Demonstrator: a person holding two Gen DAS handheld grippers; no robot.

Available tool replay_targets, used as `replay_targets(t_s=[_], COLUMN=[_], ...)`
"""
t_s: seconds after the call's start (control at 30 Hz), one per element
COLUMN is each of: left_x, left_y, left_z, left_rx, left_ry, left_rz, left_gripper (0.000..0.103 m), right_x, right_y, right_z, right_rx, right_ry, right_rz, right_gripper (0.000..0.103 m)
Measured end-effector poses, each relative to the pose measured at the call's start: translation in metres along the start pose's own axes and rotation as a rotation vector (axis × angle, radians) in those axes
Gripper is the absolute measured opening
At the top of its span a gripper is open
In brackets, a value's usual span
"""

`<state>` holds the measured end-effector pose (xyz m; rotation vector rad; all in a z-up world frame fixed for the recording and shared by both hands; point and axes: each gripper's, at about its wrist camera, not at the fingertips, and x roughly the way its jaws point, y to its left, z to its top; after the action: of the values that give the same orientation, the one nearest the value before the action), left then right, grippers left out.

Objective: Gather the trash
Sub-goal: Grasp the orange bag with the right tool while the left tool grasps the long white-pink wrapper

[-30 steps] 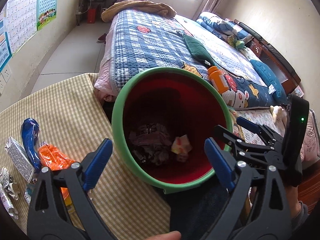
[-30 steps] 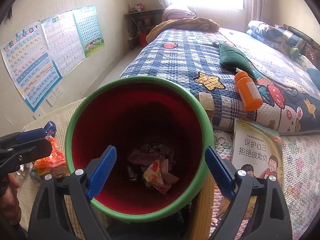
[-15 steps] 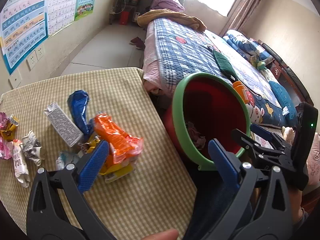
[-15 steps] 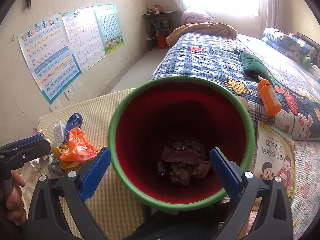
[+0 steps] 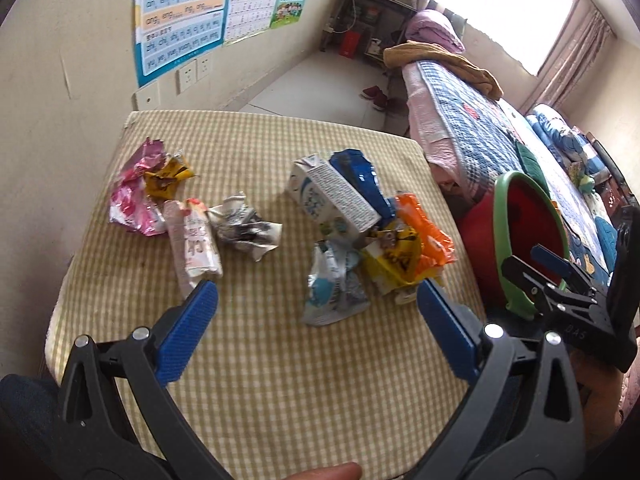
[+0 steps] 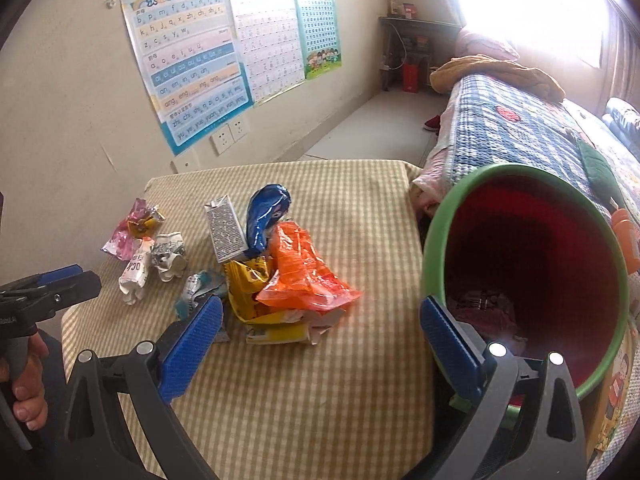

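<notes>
Several pieces of trash lie on the checked table (image 5: 280, 380): a milk carton (image 5: 332, 200), a blue wrapper (image 5: 360, 176), an orange bag (image 5: 424, 236), a yellow wrapper (image 5: 394, 264), a pale blue packet (image 5: 334, 284), crumpled paper (image 5: 244, 228), a white pouch (image 5: 194, 246) and a pink wrapper (image 5: 136, 196). My left gripper (image 5: 316, 320) hangs open just short of the pale blue packet, holding nothing. My right gripper (image 6: 320, 340) is open and empty near the orange bag (image 6: 304, 272). Its right finger overlaps the rim of the red, green-rimmed bin (image 6: 436, 232).
The bin (image 5: 500, 216) stands off the table's right edge with crumpled trash at its bottom. A bed with a blue checked quilt (image 6: 512, 132) runs behind it. Posters and sockets cover the wall (image 6: 80, 120) behind the table. A book (image 6: 616, 392) lies under the bin's right side.
Both views swung left, from looking down into the bin to facing the table. My left gripper moved from over the bin to over the trash. Both grippers stayed open.
</notes>
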<state>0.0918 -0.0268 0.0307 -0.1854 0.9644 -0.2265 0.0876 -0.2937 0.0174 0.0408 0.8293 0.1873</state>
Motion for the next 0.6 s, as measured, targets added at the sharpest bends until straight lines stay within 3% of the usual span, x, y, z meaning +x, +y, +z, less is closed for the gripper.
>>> replay_targets(t_s=[0.33,0.6], left_x=[0.005,0.038], left_y=[0.069,0.088], left_z=[-0.005,-0.01], left_rx=[-0.122,-0.148], left_ry=[0.028,0.067], left_rz=[0.112,0.132], left_gripper=[0.097,0.097], right_x=[0.034,0.055], right_y=[0.026,0.022], right_z=[0.009,0.003], right_rx=[-0.073,-0.088], right_ry=[0.047,0.089], right_rz=[0.005,-0.003], right_gripper=[0.096,0.094])
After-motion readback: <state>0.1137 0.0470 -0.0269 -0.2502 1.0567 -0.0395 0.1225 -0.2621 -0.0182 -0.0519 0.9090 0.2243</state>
